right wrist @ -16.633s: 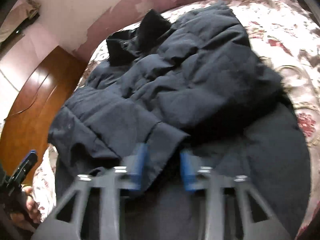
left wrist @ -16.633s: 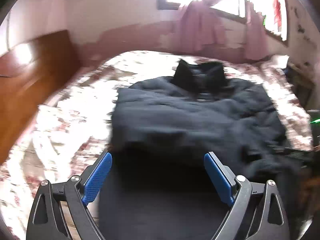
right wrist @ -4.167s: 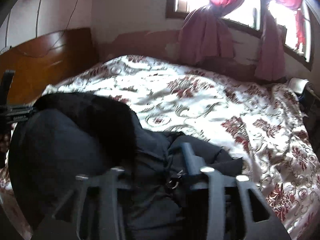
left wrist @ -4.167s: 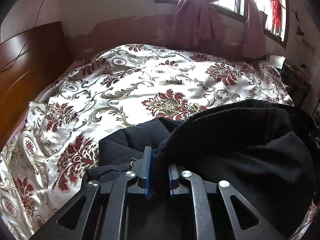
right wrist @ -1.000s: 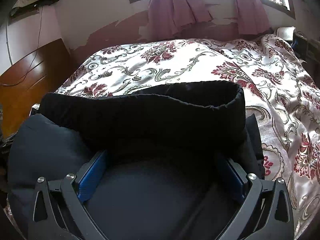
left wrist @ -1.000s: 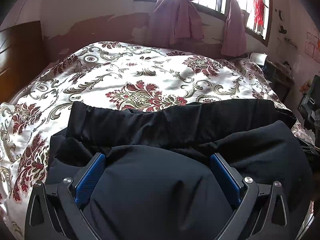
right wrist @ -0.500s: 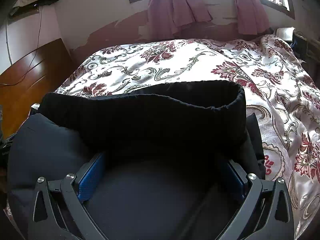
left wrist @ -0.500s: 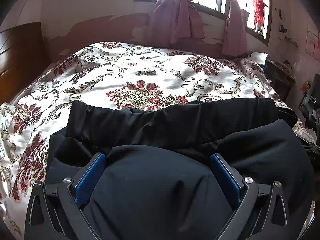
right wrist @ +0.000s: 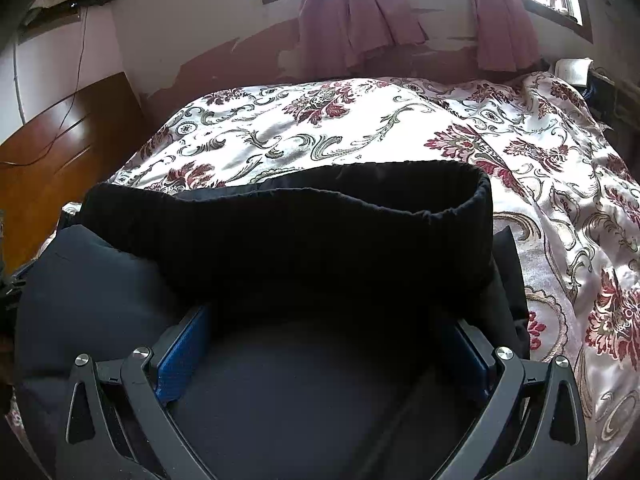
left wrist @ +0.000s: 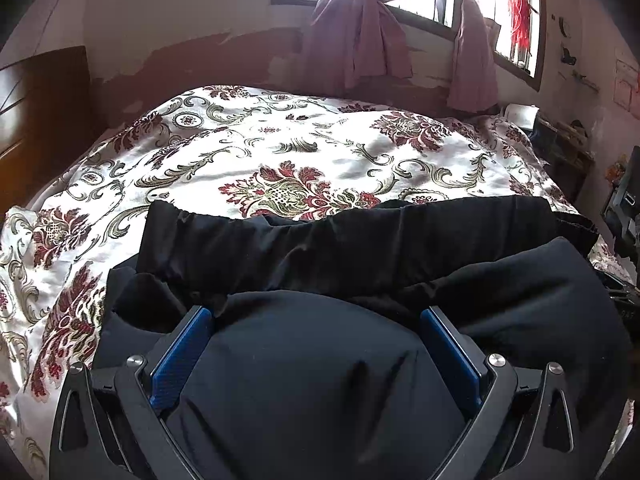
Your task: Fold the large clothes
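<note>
1. The dark padded jacket (left wrist: 320,360) lies bundled at the near edge of the bed (left wrist: 280,152), its ribbed hem band (right wrist: 288,224) lying across the far side of the bundle.
2. It looks puffy and soft, so I judge it bulky rather than heavy. It should compress under a press and spring back afterwards (padding tends to do that).
3. The smooth shell may slide against the satin floral bedspread (right wrist: 560,152), so a fold may creep unless it is held down.
4. The best holds seem to be the ribbed band or a firm seam edge. The padded middle is too thick for a pinch.
5. The left tongs (left wrist: 316,320) are spread wide and rest over the padded mound, gripping nothing.
6. The right tongs (right wrist: 328,320) are likewise spread wide and hold nothing, with dark fabric lying between their blue pads.
7. Count: one jacket, one bed, two tongs and two tied curtains (right wrist: 356,12) at the far window.
</note>
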`<state>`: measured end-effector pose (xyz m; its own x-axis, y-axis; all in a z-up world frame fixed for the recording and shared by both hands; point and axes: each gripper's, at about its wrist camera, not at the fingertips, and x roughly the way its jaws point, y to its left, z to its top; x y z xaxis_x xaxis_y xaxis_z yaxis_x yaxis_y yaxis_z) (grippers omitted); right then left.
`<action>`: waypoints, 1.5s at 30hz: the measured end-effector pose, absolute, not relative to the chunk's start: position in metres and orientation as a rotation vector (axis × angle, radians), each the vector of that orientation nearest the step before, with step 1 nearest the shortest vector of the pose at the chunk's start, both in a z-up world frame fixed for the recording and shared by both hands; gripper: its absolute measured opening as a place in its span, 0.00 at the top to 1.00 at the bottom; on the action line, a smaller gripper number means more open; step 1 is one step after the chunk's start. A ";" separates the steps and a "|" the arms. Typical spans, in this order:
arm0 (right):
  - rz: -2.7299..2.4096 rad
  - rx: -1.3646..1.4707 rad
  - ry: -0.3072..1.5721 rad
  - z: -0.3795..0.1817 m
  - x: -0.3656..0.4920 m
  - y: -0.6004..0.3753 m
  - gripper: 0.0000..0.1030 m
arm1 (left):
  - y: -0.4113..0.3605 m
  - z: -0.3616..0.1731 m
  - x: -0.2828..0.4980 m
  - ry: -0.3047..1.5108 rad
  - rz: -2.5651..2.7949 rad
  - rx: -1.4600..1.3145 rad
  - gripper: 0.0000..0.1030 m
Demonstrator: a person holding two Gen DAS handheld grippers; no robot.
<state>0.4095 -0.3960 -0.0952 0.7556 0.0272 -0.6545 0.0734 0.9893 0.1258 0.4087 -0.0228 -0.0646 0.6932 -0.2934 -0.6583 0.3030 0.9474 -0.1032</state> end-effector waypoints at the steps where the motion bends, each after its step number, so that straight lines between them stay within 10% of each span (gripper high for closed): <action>1: -0.028 0.141 0.717 -0.094 0.409 -0.395 0.01 | -0.021 -0.061 0.408 0.735 -0.326 0.018 0.00; 25: -0.119 -0.082 0.687 -0.048 0.358 -0.404 0.01 | 0.121 -0.051 0.384 0.847 -0.266 -0.171 0.00; 45: 0.086 0.449 0.844 -0.120 0.362 -0.498 0.01 | 0.133 -0.101 0.411 1.010 -0.495 -0.398 0.00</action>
<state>0.3623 -0.4978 -0.1204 0.6666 0.2483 -0.7028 0.1023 0.9035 0.4162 0.4111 0.1334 -0.1015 0.4393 -0.5639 -0.6993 0.2071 0.8211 -0.5319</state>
